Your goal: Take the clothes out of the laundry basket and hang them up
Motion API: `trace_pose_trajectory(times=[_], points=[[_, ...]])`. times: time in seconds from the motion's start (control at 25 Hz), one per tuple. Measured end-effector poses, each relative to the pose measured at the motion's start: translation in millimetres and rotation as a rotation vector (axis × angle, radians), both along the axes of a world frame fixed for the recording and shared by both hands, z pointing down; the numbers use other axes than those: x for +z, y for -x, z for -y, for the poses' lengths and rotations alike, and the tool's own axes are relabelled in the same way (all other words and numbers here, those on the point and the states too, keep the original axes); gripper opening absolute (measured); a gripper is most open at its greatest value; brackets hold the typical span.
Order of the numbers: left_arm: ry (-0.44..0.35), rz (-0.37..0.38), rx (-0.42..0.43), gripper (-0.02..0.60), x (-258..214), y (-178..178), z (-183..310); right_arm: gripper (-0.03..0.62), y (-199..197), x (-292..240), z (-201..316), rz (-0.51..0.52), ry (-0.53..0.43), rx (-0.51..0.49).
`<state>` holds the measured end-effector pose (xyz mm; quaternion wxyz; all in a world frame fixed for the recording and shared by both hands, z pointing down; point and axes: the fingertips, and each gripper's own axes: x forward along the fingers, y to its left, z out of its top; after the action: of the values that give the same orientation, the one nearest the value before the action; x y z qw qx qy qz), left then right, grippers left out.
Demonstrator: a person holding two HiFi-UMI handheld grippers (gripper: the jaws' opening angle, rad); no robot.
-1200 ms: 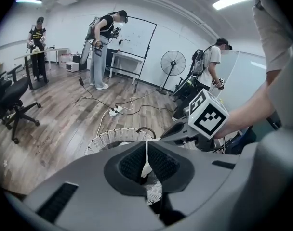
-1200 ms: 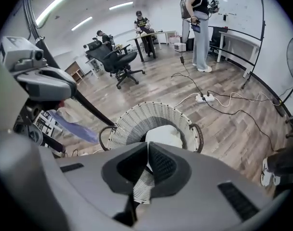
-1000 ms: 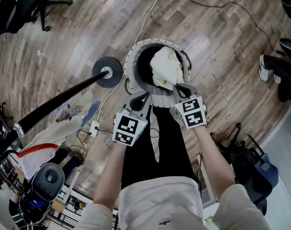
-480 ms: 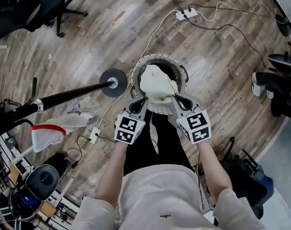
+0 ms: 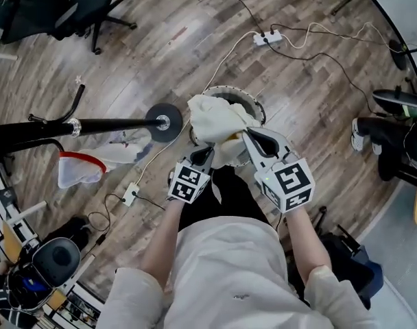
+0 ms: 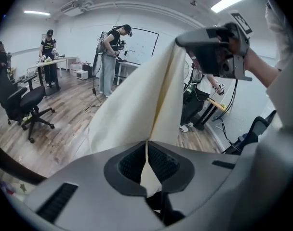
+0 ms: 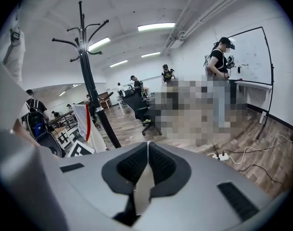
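Above the basket (image 5: 248, 97), the garment (image 5: 214, 118) has risen since a second ago, left gripper (image 5: 204, 155) and right gripper (image 5: 249, 134) each clamped on its edge, so it appears nearly free for hanging.

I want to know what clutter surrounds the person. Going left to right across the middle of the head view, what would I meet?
red-trimmed white garment → coat stand's round base → cream garment → shoe. The grippers and the basket overlap the cream garment, so they are left out.
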<state>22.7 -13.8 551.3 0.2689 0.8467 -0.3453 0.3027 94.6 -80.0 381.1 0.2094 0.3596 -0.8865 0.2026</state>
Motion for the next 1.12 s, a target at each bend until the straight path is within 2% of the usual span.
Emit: trace_pose_trajectory(times=[0.16,0.36,0.52,0.68,0.76,0.8,0.84,1.12], points=[[-0.031,0.033,0.014,0.029,-7.7,2.4,9.1,0.012,12.7,-40.8,12.8,0.013,-0.063,-0.029],[-0.099,0.000,-0.119,0.029,-27.1,34.1,36.6,0.012,22.8,-83.5,22.6,0.027,-0.147,-0.053],[-0.123,0.037,-0.173,0.029,-25.9,57.0,48.9,0.012,26.3,-111.9,23.9,0.024,-0.217,-0.068],[-0.115,0.064,-0.212,0.029,-17.7,65.2,61.1,0.012,24.3,-132.6,27.5,0.019,-0.261,-0.068],[-0.106,0.048,-0.203,0.043,-18.2,59.7,64.1,0.012,22.0,-141.8,27.7,0.018,-0.279,-0.068],[-0.100,0.038,-0.190,0.120,-18.6,54.8,65.1,0.012,20.3,-146.1,28.0,0.017,-0.290,-0.068],[-0.096,0.032,-0.172,0.169,-18.9,49.3,65.9,0.012,18.0,-150.1,28.5,0.015,-0.300,-0.067],[-0.127,0.057,-0.039,0.230,-27.4,14.4,72.2,0.012,2.3,-166.2,33.2,0.003,-0.331,-0.049]])
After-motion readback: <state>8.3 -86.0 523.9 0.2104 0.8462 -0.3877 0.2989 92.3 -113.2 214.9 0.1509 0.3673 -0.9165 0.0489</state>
